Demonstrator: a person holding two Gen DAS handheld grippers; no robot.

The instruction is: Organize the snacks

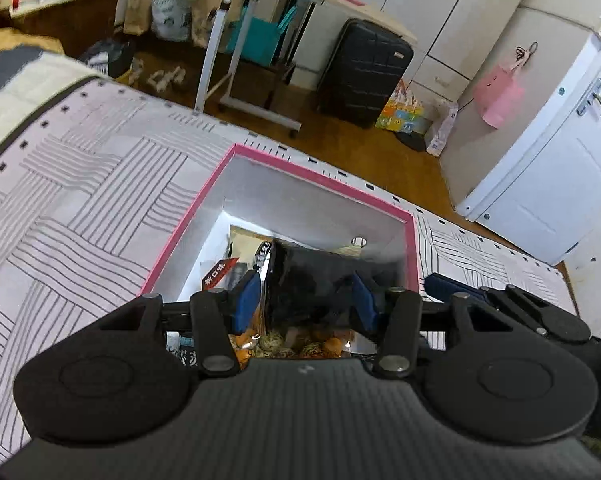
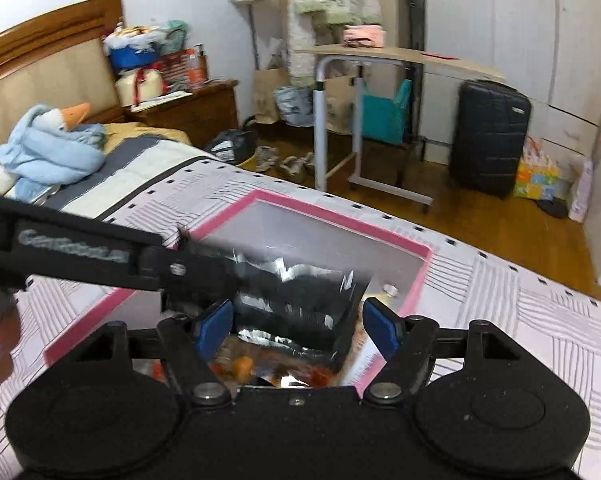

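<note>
Black glossy foil snack bag point(image 1: 320, 276) upright in pink-rimmed white box point(image 1: 411, 248), between left gripper point(image 1: 306, 300) fingers, released; right gripper point(image 2: 296, 330) fingers released, just right.

Bed point(image 1: 68, 184) with line-patterned cover; pink-rimmed box point(image 1: 324, 184) resting directly on it, just ahead of the gripper fingers.
</note>
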